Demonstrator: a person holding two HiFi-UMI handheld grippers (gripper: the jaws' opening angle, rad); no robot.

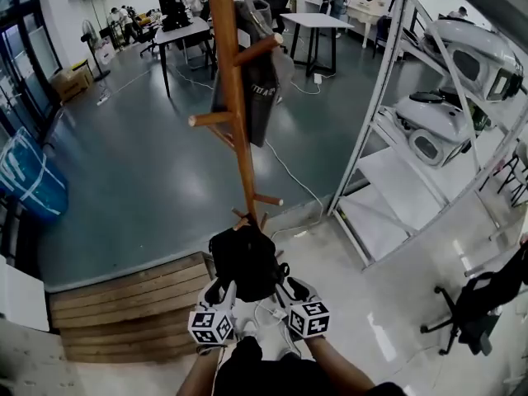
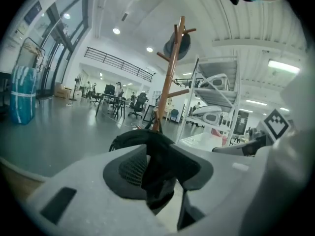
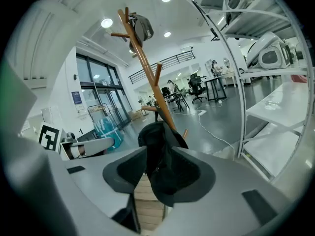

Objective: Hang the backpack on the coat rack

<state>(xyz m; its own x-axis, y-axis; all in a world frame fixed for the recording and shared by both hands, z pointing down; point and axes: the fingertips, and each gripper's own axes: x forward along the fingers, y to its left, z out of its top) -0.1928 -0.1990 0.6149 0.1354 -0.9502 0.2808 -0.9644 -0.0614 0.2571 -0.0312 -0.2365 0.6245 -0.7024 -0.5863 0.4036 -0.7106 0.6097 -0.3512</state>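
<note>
The black backpack [image 1: 245, 260] hangs between my two grippers, just in front of the foot of the wooden coat rack [image 1: 235, 97]. My left gripper [image 1: 221, 290] is shut on the bag's left side and my right gripper [image 1: 290, 290] on its right side. In the left gripper view, black fabric of the backpack [image 2: 147, 141] is pinched in the left gripper [image 2: 158, 173], with the coat rack [image 2: 170, 77] rising behind. The right gripper [image 3: 160, 173] likewise clamps a fold of the backpack [image 3: 160, 136] below the leaning coat rack [image 3: 147, 77].
A dark garment [image 1: 260, 89] hangs on the rack's upper pegs. Metal shelving [image 1: 429, 114] with white machines stands at the right. A wooden step [image 1: 132, 304] lies at my left, a black office chair [image 1: 474, 304] at the right. Tables [image 1: 186, 31] stand far back.
</note>
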